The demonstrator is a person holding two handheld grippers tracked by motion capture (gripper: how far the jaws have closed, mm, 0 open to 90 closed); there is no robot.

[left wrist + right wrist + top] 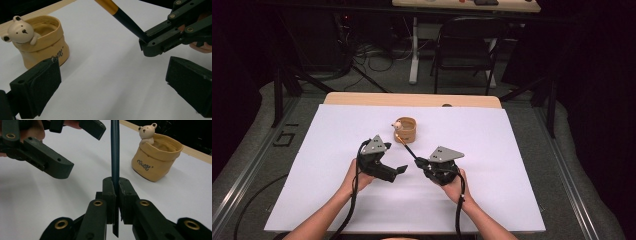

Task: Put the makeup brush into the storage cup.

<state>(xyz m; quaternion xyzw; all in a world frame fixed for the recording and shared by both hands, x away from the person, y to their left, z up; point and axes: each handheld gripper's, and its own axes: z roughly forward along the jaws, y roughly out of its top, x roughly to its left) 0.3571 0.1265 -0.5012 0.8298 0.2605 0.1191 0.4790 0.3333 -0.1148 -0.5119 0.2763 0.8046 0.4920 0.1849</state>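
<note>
Pen tip cut off above right tongs.

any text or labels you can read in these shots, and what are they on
One short dark printed word on the side of the tan pot with the bear figure at its rim: too blurred to read for certain; seen in both gripper views.
Pale marks on the floor left of the table in the high view: not readable.
Nothing else carries text.

A black folding chair stands at twelve o'clock beyond the white-covered table, cables beside it.
</note>
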